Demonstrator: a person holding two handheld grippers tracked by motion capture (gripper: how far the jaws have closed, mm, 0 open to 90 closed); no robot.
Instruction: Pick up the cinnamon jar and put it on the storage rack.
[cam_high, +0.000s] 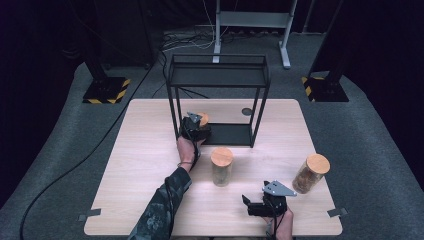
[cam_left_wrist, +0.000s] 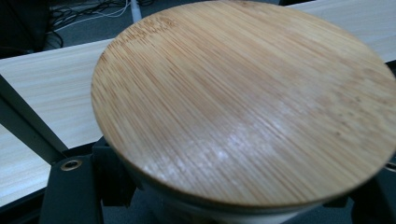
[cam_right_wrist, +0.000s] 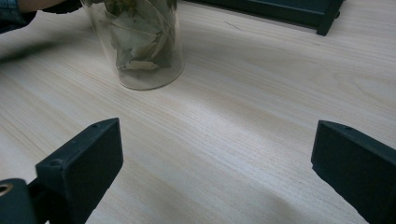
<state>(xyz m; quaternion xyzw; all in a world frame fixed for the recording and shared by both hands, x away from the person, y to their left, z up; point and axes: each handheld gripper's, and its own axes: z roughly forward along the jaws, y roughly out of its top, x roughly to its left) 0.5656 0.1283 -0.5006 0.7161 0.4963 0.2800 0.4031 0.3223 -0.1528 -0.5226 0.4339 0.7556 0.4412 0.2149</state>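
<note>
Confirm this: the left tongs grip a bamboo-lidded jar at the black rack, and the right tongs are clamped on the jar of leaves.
Wrong on the right tongs: the right gripper view shows them open over bare table, the jar of leaves standing apart beyond. The left tongs do grip a bamboo-lidded jar at the black rack.

the left forearm stretches forward and its hand (cam_high: 186, 148) holds the left tongs (cam_high: 196, 129) far out, jaws clamped tight. the right hand (cam_high: 282, 225) sits near the person, its right tongs (cam_high: 249, 206) pointing left, jaws spread wide with nothing between them.
</note>
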